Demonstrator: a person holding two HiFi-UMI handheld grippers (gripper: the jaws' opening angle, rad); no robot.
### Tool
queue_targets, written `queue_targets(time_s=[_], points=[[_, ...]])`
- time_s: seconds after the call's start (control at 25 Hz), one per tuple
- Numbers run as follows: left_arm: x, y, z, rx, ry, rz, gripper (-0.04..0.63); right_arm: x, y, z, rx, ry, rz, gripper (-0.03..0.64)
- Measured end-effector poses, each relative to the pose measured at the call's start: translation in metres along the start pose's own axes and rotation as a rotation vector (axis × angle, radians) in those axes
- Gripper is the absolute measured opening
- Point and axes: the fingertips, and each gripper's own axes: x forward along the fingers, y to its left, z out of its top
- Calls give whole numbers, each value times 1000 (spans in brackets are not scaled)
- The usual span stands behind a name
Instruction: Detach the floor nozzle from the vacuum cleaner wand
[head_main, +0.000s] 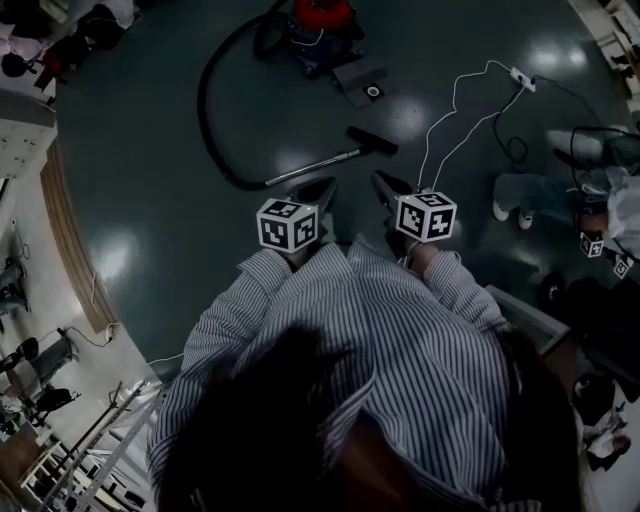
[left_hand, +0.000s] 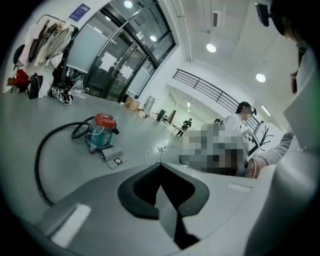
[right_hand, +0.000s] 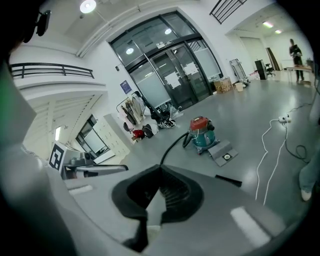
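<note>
Nothing is detached yet: the nozzle sits on the wand, lying on the floor ahead. The left gripper and right gripper are clenched, empty.

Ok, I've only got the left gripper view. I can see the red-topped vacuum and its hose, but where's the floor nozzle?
Observer: The head view shows the floor nozzle lying ahead of the right gripper.
Operator: Is it on the wand?
Observer: Yes, the wand runs straight into it, and the two are joined.
Operator: And the right tongs?
Observer: The right gripper view shows them shut, with nothing between them.
</note>
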Motion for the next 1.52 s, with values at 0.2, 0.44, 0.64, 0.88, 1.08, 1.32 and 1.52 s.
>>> queue_targets(time_s=[0.2,0.44,0.64,0.88,1.08,1.32,1.52], points=[[14,42,27,26,43,-28,6,45,1,28,29,-3,-21,2],[30,68,30,9,101,-43,6,67,-16,41,74,13,-59,2],[46,79,37,-20,112,-74,6,82,-31,52,97,34,-67,2],[79,92,48,12,139,-52,6,99,-47,63,68,85,-51,2],[111,114,38,57,186,-38,6,119,-79,55,94,117,-54,2],[160,152,6,102,229,-43,6,160,-133,29,126,125,-69,2],[212,209,-58,191,305,-31,7,202,-192,-20,128,113,-82,2]])
